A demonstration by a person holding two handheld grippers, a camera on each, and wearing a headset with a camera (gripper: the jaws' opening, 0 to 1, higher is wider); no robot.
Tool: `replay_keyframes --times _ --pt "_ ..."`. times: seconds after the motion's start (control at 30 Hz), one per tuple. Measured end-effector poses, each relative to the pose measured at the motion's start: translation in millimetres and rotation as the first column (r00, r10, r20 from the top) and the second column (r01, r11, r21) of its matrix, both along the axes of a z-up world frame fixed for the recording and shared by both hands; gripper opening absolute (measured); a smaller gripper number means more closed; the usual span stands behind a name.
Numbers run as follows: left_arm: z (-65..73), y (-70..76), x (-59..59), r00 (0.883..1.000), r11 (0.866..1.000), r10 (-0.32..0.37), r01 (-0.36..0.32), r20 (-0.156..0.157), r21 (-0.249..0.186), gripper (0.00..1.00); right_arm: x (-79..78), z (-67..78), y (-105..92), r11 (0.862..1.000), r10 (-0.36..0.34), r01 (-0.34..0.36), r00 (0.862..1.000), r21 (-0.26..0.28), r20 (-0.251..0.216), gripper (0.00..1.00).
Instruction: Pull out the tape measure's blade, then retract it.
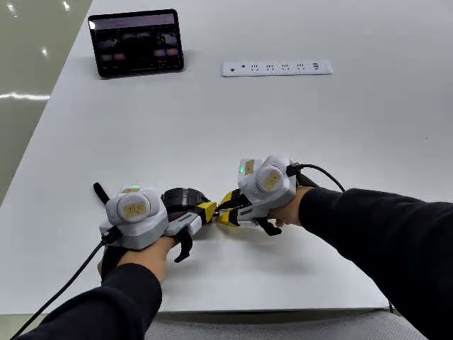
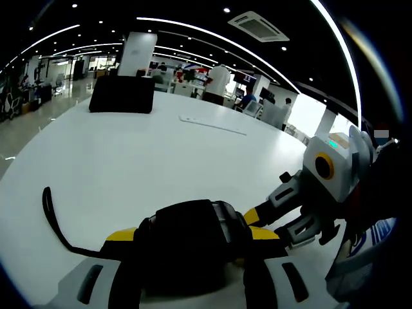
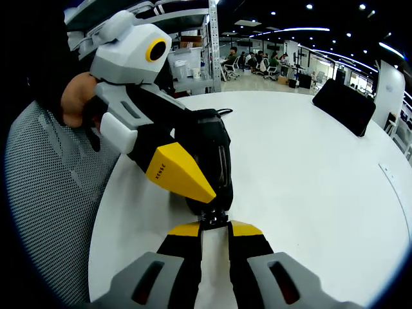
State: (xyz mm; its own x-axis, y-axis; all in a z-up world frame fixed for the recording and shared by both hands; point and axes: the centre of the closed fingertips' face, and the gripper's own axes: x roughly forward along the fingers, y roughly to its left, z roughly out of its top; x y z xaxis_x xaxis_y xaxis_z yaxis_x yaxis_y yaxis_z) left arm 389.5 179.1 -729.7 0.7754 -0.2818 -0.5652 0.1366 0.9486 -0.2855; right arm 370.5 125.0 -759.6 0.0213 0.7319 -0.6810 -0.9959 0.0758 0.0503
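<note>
White worktop (image 1: pixel 283 120) in an open office; on it the left gripper (image 1: pixel 197 211) is clamped around the black tape (image 2: pixel 193 238), and the right gripper (image 3: pixel 214 230), facing it, pinches the blade tip (image 3: pixel 214 217) at the tape's mouth. I judge the tape hard, compact and rather slick, the blade thin and springy, best held by its hook end

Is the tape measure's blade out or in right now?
In. The right gripper pinches the blade tip right at the mouth of the tape measure; no blade length shows between them.
</note>
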Motion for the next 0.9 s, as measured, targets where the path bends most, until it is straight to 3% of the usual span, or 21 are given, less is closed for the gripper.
replay_keyframes --times 0.63,0.7,0.73,0.8,0.87,0.9 --pt "0.4 -1.2 0.0 1.0 1.0 -0.008 0.008 -0.001 0.016 0.61 -0.9 0.8 3.0 1.0 -0.015 0.015 1.0 0.009 0.013 0.11" --pt "0.0 -2.3 -1.8 0.999 0.999 -0.024 0.025 -0.022 0.045 0.62 -1.8 1.1 3.0 0.999 -0.034 0.034 0.999 -0.011 -0.005 0.11" --pt "-0.1 -2.0 -5.4 0.996 0.992 -0.081 0.085 -0.049 0.096 0.62 -3.7 3.1 3.3 1.0 -0.027 0.027 1.0 -0.011 -0.008 0.12" --pt "4.3 -0.1 -6.1 0.991 0.985 -0.119 0.126 -0.062 0.12 0.61 -6.8 7.3 0.8 1.0 -0.028 0.028 0.999 -0.002 -0.018 0.15" --pt "6.3 1.4 -7.1 0.981 0.972 -0.178 0.187 -0.072 0.143 0.71 -5.0 7.8 -4.7 0.999 -0.036 0.036 0.999 -0.008 -0.005 0.16" --pt "12.8 6.2 -3.7 0.975 0.956 -0.221 0.224 -0.039 0.19 0.79 -2.6 8.3 -10.7 0.999 -0.043 0.043 0.999 -0.019 0.016 0.17"
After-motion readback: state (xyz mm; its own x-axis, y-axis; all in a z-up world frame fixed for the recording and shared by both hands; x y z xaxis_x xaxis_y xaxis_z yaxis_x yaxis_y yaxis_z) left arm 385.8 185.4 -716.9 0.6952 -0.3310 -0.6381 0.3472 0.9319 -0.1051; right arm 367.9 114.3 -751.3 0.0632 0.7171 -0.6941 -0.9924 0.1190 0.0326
